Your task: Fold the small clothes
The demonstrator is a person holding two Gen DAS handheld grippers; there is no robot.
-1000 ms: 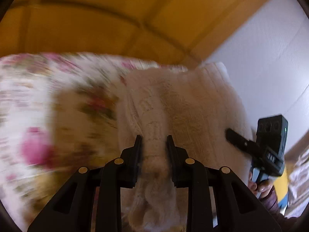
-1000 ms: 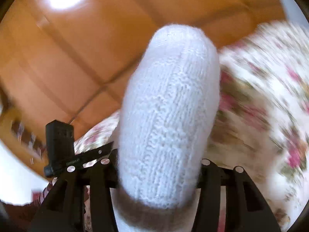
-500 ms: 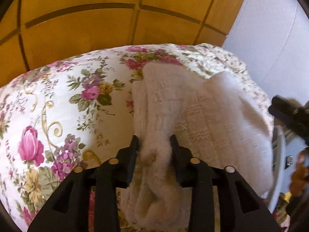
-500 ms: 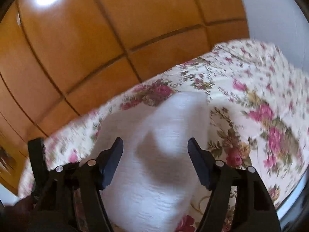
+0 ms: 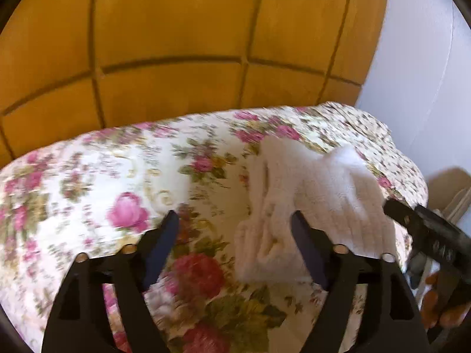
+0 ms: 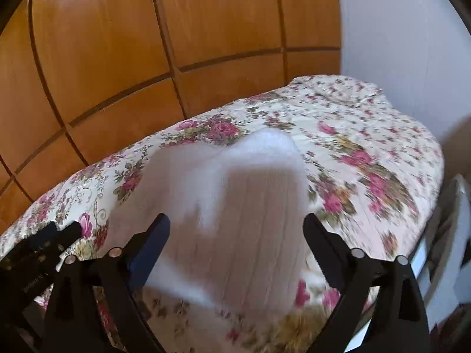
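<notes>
White knitted sock (image 5: 309,206) was found laid doubled on the floral bedspread (image 5: 88,182); left gripper (image 5: 235,229) and right gripper (image 6: 235,235) were spread, nothing pinched; fold judged largely completed, tidying possibly left

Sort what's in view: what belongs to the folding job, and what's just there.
Job:
- white knit garment
- left gripper, open
- right gripper, open
- floral bedspread, the work surface

Just there:
- wooden wardrobe panels
- white wall
</notes>
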